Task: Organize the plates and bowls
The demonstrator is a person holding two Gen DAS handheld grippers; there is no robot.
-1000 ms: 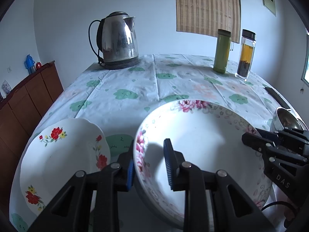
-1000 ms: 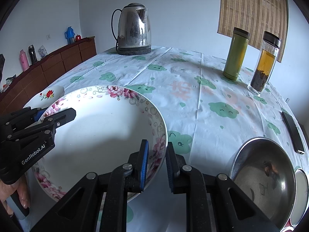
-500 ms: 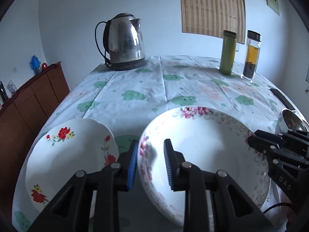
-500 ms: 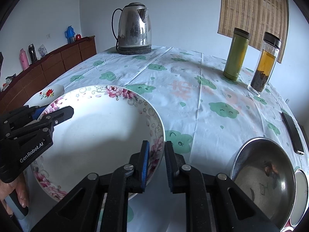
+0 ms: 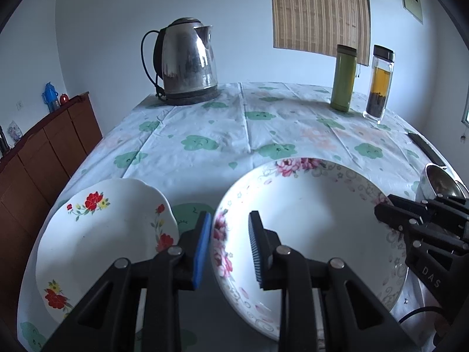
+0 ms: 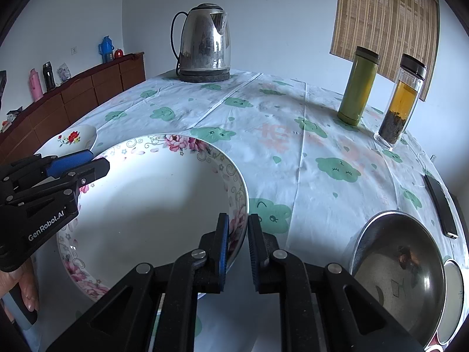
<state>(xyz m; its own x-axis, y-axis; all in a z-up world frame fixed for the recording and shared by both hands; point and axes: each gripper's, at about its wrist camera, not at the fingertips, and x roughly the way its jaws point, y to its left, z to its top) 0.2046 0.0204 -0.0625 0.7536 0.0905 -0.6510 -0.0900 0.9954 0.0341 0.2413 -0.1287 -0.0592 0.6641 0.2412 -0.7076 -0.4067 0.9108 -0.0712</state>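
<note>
I have two claws on one large white bowl with pink roses round its rim (image 5: 307, 223). My left claw (image 5: 230, 245) is clamped on the bowl's left rim, low in the middle of the left wrist frame, the blue pad outside and the black pad inside. My right claw (image 6: 236, 243) is pinched tight on the bowl's right rim, at lower centre of the right wrist frame. The bowl is empty.

At lower left of the left wrist frame lies one white plate with red flowers (image 5: 99, 240), just beside the bowl and empty. At lower right of the right wrist frame sits one steel bowl (image 6: 398, 267), nothing in it that I can make out, with a white rim (image 6: 455, 299) of another dish peeking out at its right edge.

Further up the desk (image 6: 263, 123), covered in a cloth with green clouds, one dark phone (image 6: 441, 205) lies at the right edge. Beyond stand two bottles at upper right: one green flask (image 6: 357, 86), closed, and one clear bottle (image 6: 401, 99) holding amber tea with dark leaves settled at the bottom. Farthest, at top centre, stands one steel electric kettle (image 6: 205, 44) on its base.
</note>
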